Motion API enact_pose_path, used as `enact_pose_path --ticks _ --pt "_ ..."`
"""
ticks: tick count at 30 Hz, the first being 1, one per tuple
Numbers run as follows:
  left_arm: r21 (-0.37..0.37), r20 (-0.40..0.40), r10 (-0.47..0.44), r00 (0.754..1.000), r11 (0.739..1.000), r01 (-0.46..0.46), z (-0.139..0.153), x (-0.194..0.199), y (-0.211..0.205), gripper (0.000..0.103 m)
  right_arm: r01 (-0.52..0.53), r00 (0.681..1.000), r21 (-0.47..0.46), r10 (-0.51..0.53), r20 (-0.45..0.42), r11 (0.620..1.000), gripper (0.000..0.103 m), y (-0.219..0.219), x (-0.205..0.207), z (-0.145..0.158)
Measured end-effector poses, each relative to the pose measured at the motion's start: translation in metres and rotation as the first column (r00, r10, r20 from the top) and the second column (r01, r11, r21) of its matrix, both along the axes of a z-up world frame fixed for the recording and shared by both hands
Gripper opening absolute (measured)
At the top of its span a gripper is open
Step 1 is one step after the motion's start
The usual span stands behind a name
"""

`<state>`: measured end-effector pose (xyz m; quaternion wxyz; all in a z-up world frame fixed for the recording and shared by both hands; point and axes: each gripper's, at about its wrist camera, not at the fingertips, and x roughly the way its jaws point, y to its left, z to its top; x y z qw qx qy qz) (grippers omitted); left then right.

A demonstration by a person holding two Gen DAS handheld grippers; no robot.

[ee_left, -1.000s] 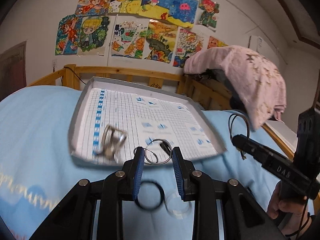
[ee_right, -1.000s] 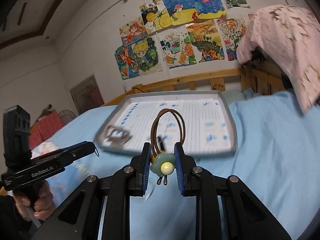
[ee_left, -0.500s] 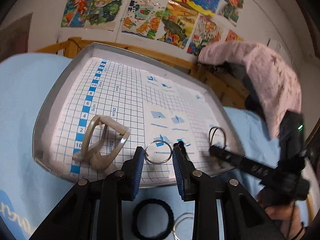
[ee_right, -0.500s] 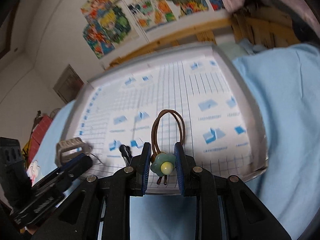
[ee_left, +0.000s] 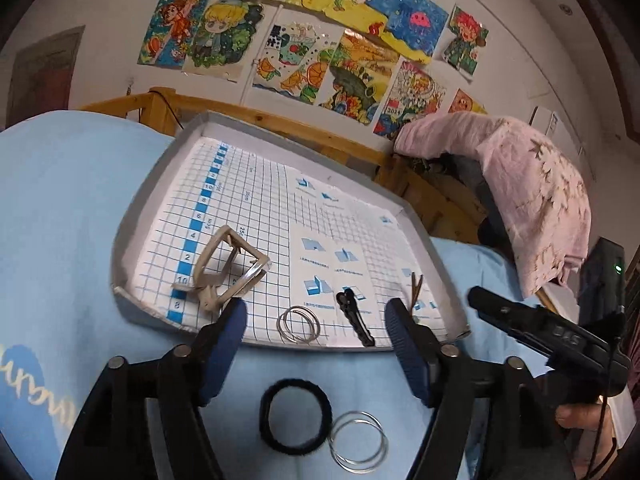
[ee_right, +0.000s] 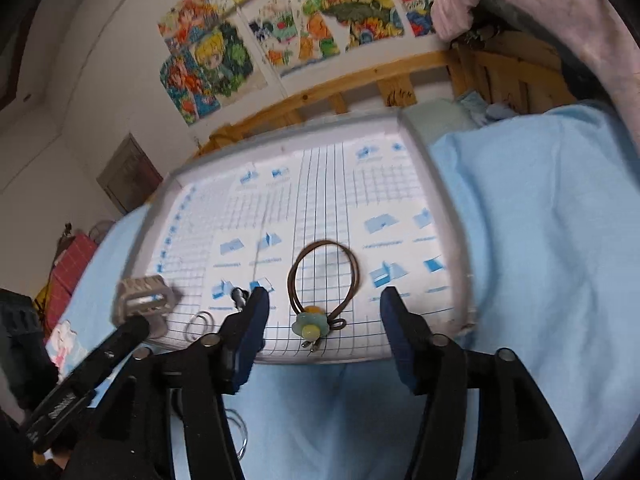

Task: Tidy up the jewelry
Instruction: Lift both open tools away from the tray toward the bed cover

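Only the left view shows the black hair tie (ee_left: 295, 417); both grippers, left gripper (ee_left: 316, 322) and right gripper (ee_right: 324, 314), gape empty.

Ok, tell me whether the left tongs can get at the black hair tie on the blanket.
Probably yes: the left tongs are open, and the black hair tie lies uncovered on the blanket just below them, beside silver rings.

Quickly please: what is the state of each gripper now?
Left gripper: open, holding nothing.
Right gripper: open, holding nothing.
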<state>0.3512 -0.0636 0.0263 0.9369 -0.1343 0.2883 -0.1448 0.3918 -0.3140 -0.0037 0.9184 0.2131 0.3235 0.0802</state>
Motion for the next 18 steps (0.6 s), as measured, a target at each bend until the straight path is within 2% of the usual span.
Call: enact_pose_path --ticks 4,6,9,11,14,18 --pt "0.020 0.065 0.023 0.998 1.000 -0.024 0.017 -0.028 0.003 0.100 0.006 0.997 -0.028 -0.004 0.082 1.000 0.072 -0.008 -0.032 0.021" --pt "0.025 0.101 0.026 0.994 0.999 -0.029 0.029 -0.046 0.006 0.102 0.003 0.992 -0.045 0.003 0.126 0.999 0.085 -0.009 -0.052 0.032" --pt "0.033 0.151 0.039 0.988 0.998 -0.045 0.045 -0.073 0.010 0.103 0.009 0.978 -0.078 0.008 0.209 0.997 0.097 -0.007 -0.086 0.048" --pt "0.052 0.184 0.045 0.982 0.997 -0.055 0.054 -0.091 0.012 0.103 0.018 0.965 -0.105 0.010 0.261 0.994 0.101 -0.006 -0.109 0.057" --pt "0.071 0.247 0.049 0.968 0.995 -0.068 0.065 -0.126 0.019 0.103 0.049 0.928 -0.155 0.013 0.373 0.987 0.101 0.001 -0.157 0.074" --pt "0.106 0.303 0.062 0.951 0.989 -0.098 0.069 -0.169 0.026 0.103 0.088 0.886 -0.198 0.014 0.464 0.976 0.101 0.010 -0.207 0.087"
